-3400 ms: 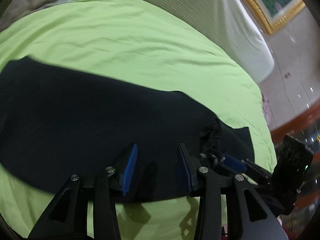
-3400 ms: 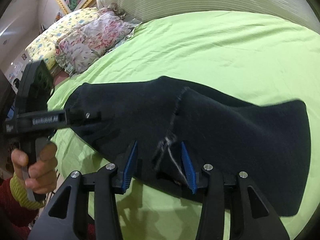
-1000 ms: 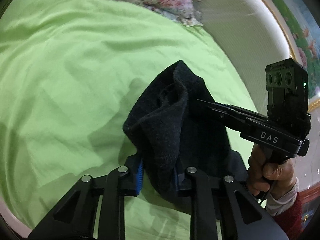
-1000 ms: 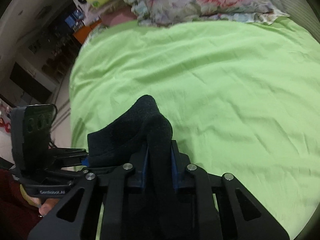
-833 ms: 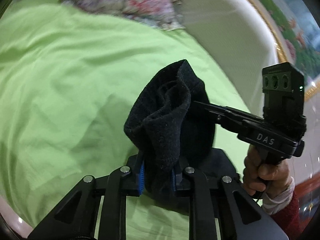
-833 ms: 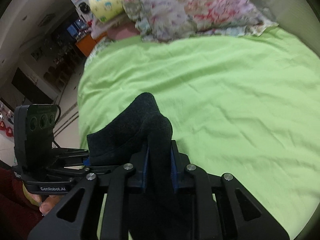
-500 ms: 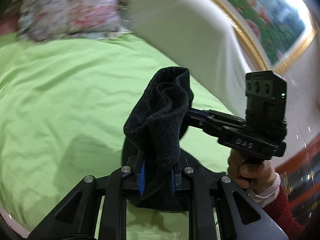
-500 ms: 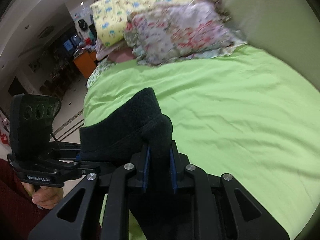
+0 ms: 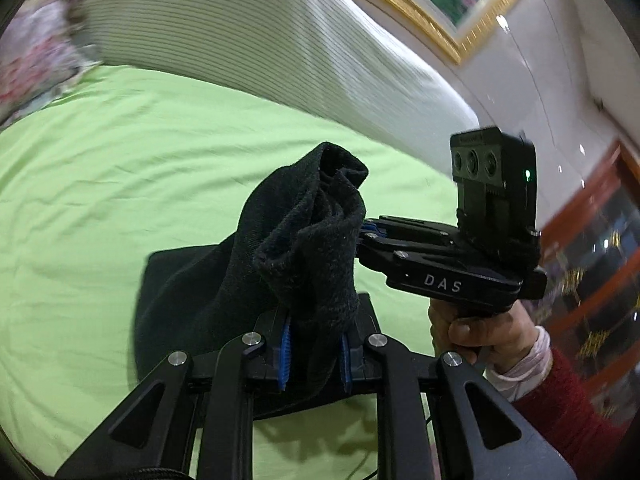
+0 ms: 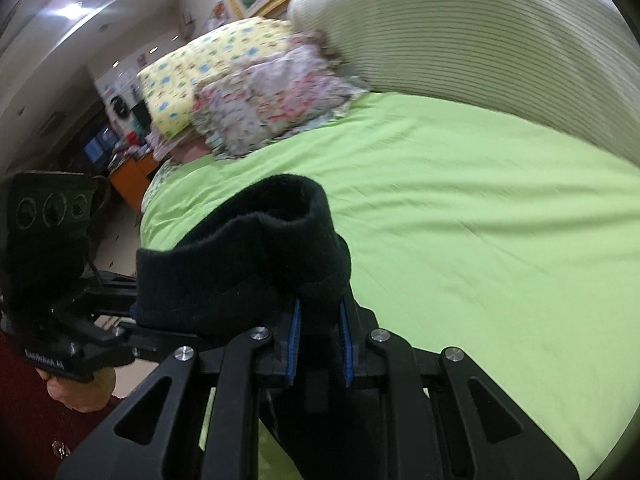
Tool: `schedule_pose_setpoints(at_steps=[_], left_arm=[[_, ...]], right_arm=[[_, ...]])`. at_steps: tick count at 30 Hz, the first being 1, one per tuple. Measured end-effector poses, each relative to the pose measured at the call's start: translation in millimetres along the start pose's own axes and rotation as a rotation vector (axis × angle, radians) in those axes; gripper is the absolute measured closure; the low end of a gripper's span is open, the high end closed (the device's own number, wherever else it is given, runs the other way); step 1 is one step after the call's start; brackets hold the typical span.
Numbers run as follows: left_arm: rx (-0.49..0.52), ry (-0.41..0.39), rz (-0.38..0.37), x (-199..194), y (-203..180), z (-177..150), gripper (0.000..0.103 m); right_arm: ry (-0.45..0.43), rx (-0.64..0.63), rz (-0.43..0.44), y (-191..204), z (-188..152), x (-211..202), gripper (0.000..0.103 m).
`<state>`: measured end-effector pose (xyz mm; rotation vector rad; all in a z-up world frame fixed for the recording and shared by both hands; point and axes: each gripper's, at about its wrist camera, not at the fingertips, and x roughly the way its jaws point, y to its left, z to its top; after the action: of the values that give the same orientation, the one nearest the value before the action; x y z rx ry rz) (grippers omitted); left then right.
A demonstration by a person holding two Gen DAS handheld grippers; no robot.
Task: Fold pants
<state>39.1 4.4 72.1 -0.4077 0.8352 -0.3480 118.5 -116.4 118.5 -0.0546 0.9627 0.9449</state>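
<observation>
Over on the left, a floral pillow (image 10: 276,96) and a yellow patterned pillow (image 10: 192,80) sit at the far end of the bed, whose green sheet (image 9: 100,184) fills most of both views. In the left wrist view, the left gripper (image 9: 314,354) has its blue pads (image 9: 285,354) pinched narrow on a thick bunch of the black pants (image 9: 304,240); the cloth rises in a rolled hump above the fingers, and the rest hangs down to a flat dark patch lying on the sheet. Just to the right, the right gripper (image 9: 366,232) bites into the same bunch from the side (its body reads "DAS"), carried by a hand (image 9: 480,328) in a red sleeve (image 9: 568,412) with a pale cuff. The right wrist view agrees: the right gripper (image 10: 318,346) is clamped narrow on the pants (image 10: 248,256), a folded band of fabric stretching left to the left gripper (image 10: 132,312), whose fingertips are buried in cloth. Behind, a ribbed white headboard (image 9: 260,40) curves across, with a gold picture frame (image 9: 420,4) above it on the right.
</observation>
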Motion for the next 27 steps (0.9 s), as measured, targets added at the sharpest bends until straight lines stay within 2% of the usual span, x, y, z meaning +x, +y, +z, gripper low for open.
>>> schedule_pose_setpoints(at_steps=[3,10,17,24,27], left_arm=[[0.018,0.049,-0.019,23.9,-14.9,-5.2,0.085],[0.063,0.121,-0.003,61.1,-32.4,-19.9,0.085],[0.095,0.172,-0.015,91.6,-41.3,-24.9,0.084],[0.109,0.242,-0.036,117.4,-37.3,-30.0,0.074],[0.104,0.263,-0.070,118.7,-37.4,-31.5,0.060]], right_arm=[[-0.015,0.047,-0.012,-16.3,-19.6,-10.5,0.085],[-0.017,0.127,-0.031,-39.2,-54.1,-15.0,0.085],[0.007,0.181,-0.113,-49.9,-78.1,-18.9,0.083],[0.017,0.233,-0.238,-56.3,-96.7,-35.5,0.083],[0.023,0.266,-0.274,-57.3,-105.2,-44.4,0.083]])
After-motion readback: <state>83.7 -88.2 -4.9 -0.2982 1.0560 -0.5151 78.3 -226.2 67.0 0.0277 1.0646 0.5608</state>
